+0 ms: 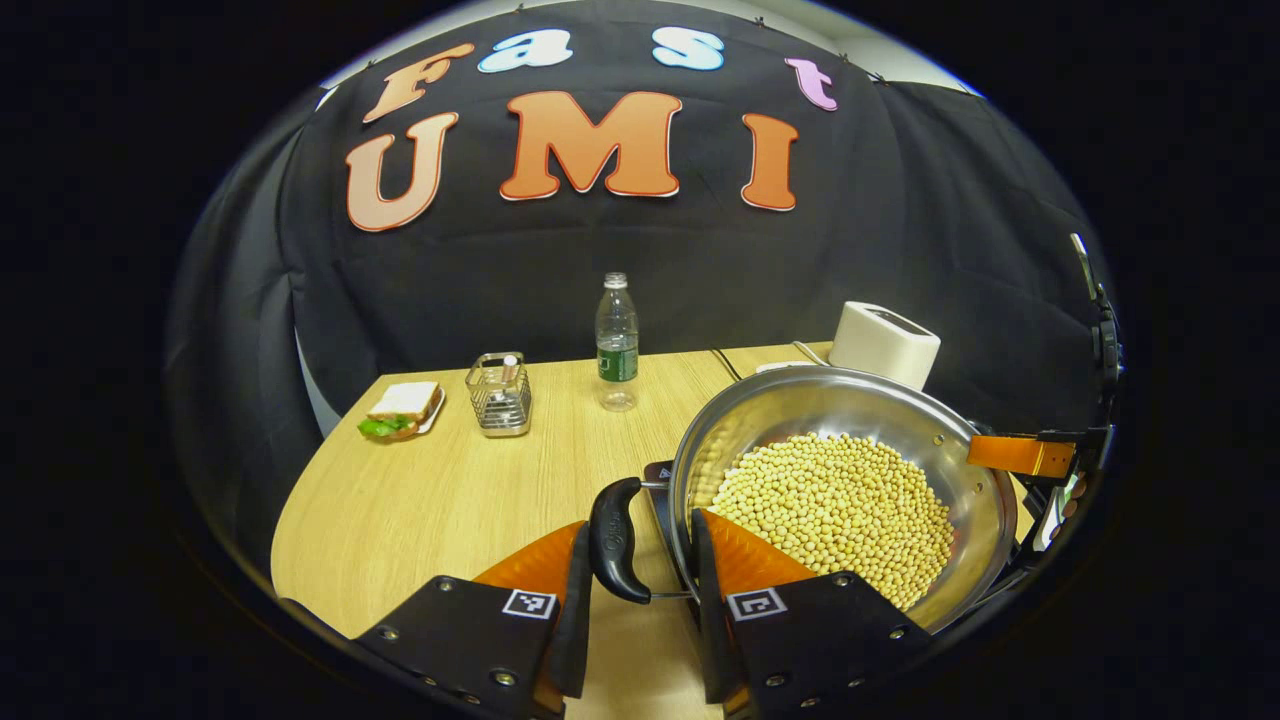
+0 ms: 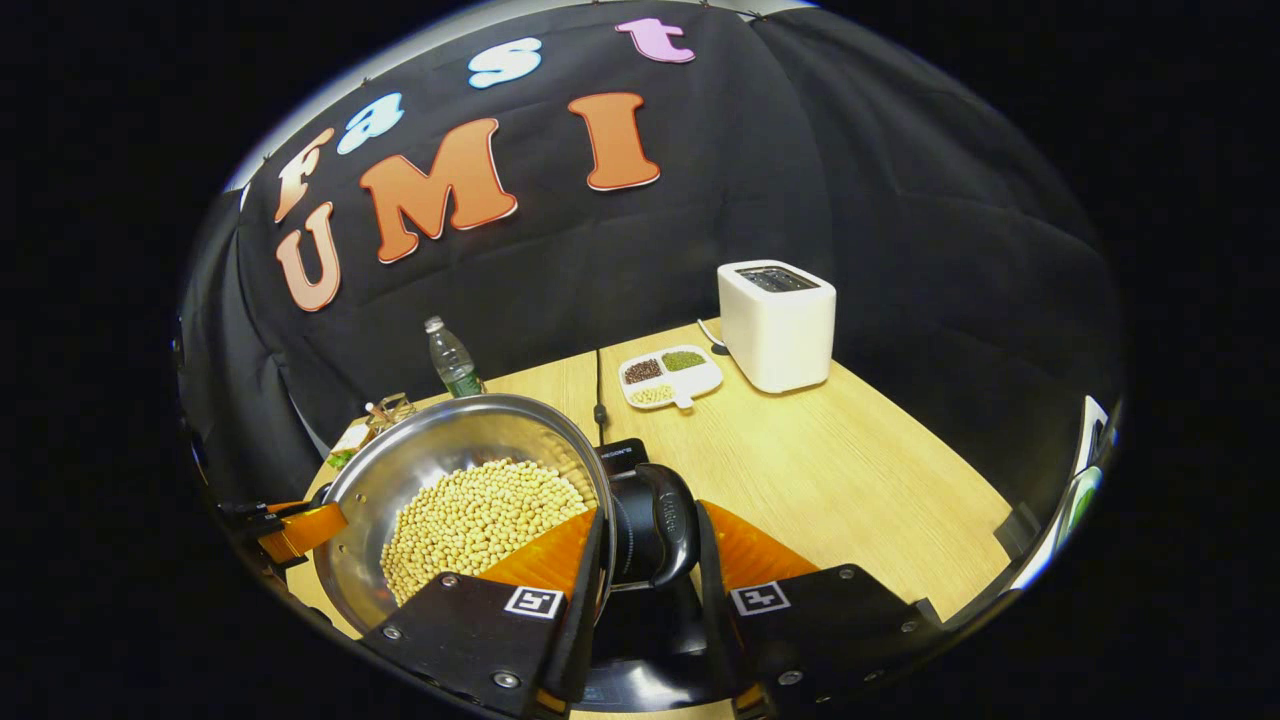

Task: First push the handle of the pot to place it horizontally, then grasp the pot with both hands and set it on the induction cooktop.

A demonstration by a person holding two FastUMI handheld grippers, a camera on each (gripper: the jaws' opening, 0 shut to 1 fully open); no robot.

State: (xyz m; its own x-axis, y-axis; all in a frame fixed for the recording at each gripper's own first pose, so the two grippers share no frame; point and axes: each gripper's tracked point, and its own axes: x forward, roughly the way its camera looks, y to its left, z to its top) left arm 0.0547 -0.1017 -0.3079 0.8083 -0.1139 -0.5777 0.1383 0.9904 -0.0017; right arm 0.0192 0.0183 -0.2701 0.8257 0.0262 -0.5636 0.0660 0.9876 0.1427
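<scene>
Left gripper view: the pot (image 1: 850, 490), a steel pan filled with pale beans (image 1: 835, 510), sits at the right of the counter (image 1: 450, 490). Behind it stands a white toaster (image 1: 885, 342). Farther left are a water bottle (image 1: 617, 340), a wire holder (image 1: 499, 394) and a sandwich on a plate (image 1: 402, 412). The counter to the left of the pot is bare up to its rounded near edge.

Right gripper view: the pot (image 2: 450, 490) lies at the left, over a dark slab, the induction cooktop (image 2: 625, 455), whose back edge shows beyond the rim. A divided dish of grains (image 2: 668, 378) and the toaster (image 2: 777, 325) stand behind. The counter to the right is bare out to its far edge.

Left hand-held gripper (image 1: 640, 570): the fingers bracket the pot's black side handle (image 1: 617, 540). The right finger lies against the pot's wall; the left finger stands just beside the handle. Whether both press on it cannot be told.

Right hand-held gripper (image 2: 650, 560): the fingers flank the opposite black handle (image 2: 665, 525) closely, the left finger at the pot's rim. Firm contact on both sides cannot be told. The other hand-held gripper (image 2: 300, 530) shows at the pot's far side.
</scene>
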